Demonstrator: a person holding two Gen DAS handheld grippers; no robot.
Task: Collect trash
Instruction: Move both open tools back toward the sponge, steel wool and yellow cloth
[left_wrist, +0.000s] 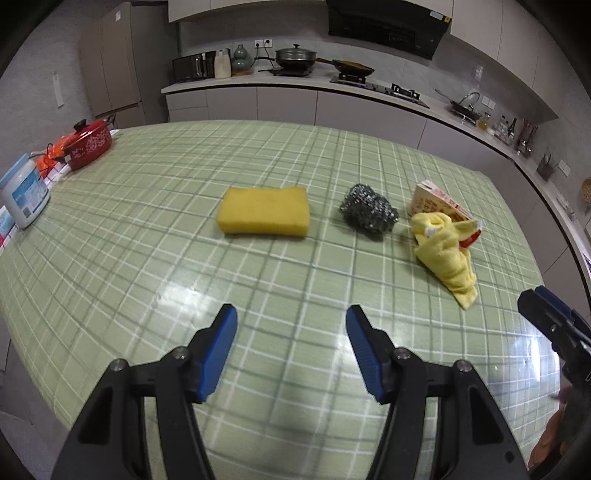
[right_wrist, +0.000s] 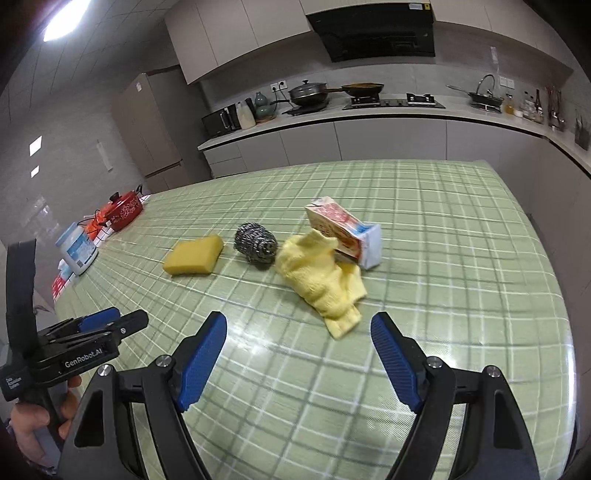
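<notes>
A yellow sponge (left_wrist: 264, 215) (right_wrist: 194, 254), a steel wool scrubber (left_wrist: 369, 211) (right_wrist: 256, 242), a crumpled yellow cloth (left_wrist: 445, 254) (right_wrist: 321, 277) and a crushed red-and-white carton (left_wrist: 441, 201) (right_wrist: 343, 230) lie in a row on the green checked table (left_wrist: 147, 258) (right_wrist: 443, 295). The cloth partly covers the carton. My left gripper (left_wrist: 291, 314) is open and empty, short of the sponge and scrubber. My right gripper (right_wrist: 299, 321) is open and empty, just short of the cloth's near end. Each gripper shows at the edge of the other's view.
A red pot (left_wrist: 90, 142) (right_wrist: 123, 210), a white tub (left_wrist: 24, 194) (right_wrist: 77, 251) and small boxes stand along the table's left edge. A kitchen counter (left_wrist: 295, 83) with pans, a stove and a sink runs behind and to the right.
</notes>
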